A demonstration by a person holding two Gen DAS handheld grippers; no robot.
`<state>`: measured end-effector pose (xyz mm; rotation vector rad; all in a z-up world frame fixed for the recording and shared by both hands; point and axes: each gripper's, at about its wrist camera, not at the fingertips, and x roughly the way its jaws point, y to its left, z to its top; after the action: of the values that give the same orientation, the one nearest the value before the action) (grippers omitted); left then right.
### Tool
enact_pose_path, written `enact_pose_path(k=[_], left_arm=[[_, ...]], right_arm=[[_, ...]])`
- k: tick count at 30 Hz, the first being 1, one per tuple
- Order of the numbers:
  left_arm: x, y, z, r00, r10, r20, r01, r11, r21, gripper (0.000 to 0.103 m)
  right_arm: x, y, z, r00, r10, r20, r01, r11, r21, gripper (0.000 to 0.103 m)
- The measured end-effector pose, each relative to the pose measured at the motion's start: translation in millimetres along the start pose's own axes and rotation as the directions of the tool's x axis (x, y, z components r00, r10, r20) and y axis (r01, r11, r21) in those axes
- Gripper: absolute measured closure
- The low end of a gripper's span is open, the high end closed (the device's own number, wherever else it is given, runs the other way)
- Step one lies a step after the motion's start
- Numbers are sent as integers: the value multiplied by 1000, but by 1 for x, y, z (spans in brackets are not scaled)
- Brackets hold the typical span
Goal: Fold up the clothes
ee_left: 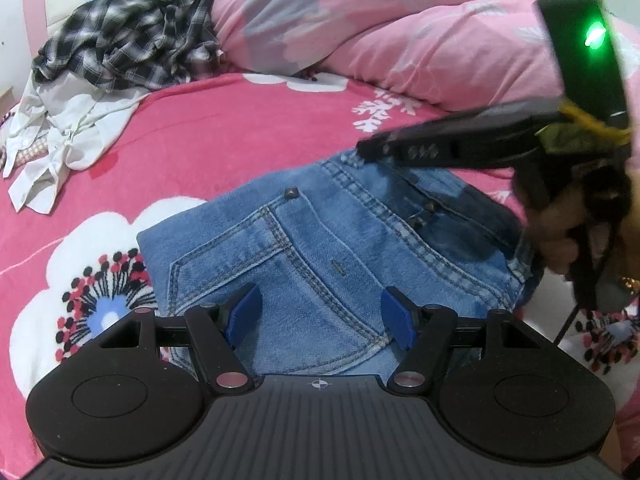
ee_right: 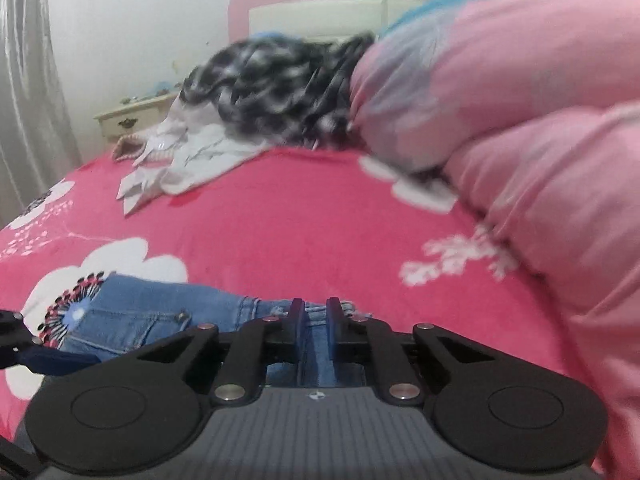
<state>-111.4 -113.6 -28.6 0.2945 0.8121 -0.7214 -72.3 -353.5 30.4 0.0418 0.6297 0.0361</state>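
Pink bed (ee_left: 240,128) under me: jeans (ee_left: 320,240) lie folded near its front edge. My right tool (ee_right: 316,316) is clenched on their waistband; my left tool (ee_left: 320,316) hovers released over them. Plaid shirt (ee_left: 120,48) and white shirt (ee_left: 68,128) look unfolded, so much remains.

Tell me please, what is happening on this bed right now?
A person with a gripper in each hand is folding clothes. The right gripper is shut on the waistband of the folded jeans, which lie on the pink floral bedsheet. The left gripper hangs open over the jeans. A plaid shirt and a white garment wait near the headboard.
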Motion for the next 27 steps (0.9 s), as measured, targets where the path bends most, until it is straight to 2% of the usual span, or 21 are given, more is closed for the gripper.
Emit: enact_pose_path(k=[5, 8, 10, 12, 14, 16, 18, 20, 22, 24, 27], left_arm=[[1, 0, 0, 1000, -1, 6, 1, 1000, -4, 35], [1, 0, -1, 1000, -3, 6, 3, 1000, -4, 35], [1, 0, -1, 1000, -5, 6, 5, 1000, -3, 35], [0, -1, 0, 1000, 1, 3, -1, 1000, 5, 35], [-1, 0, -1, 1000, -2, -1, 2, 1000, -2, 35], [-1, 2, -1, 1000, -5, -3, 5, 1000, -9, 35], [-1, 1, -1, 1000, -2, -4, 2, 1000, -7, 35], [0, 0, -1, 1000, 1, -4, -1, 1000, -6, 35], [0, 1, -1, 1000, -3, -8, 3, 1000, -7, 35], [-3, -3, -1, 1000, 0, -14, 0, 999, 33, 34], [-19, -9, -3, 1000, 6, -2, -5, 993, 119, 34]], right_arm=[[-58, 11, -5, 994, 69, 86, -65, 997, -48, 89], [-66, 15, -21, 997, 66, 31, -63, 994, -89, 89], [-45, 8, -40, 998, 23, -65, -28, 996, -79, 90], [-45, -1, -42, 997, 41, -64, -41, 999, -9, 92], [-60, 3, -31, 999, 28, -36, -29, 999, -22, 90], [-87, 9, -22, 995, 95, 22, -94, 995, -45, 90], [-107, 19, -22, 989, 146, 31, -142, 985, -102, 90], [-112, 29, -32, 987, 161, -11, -160, 974, -162, 90], [-96, 31, -53, 982, 141, -123, -161, 974, -162, 91], [-81, 27, -74, 988, 93, -120, -111, 982, -155, 91], [-79, 19, -68, 985, 109, -135, -117, 992, -51, 91]])
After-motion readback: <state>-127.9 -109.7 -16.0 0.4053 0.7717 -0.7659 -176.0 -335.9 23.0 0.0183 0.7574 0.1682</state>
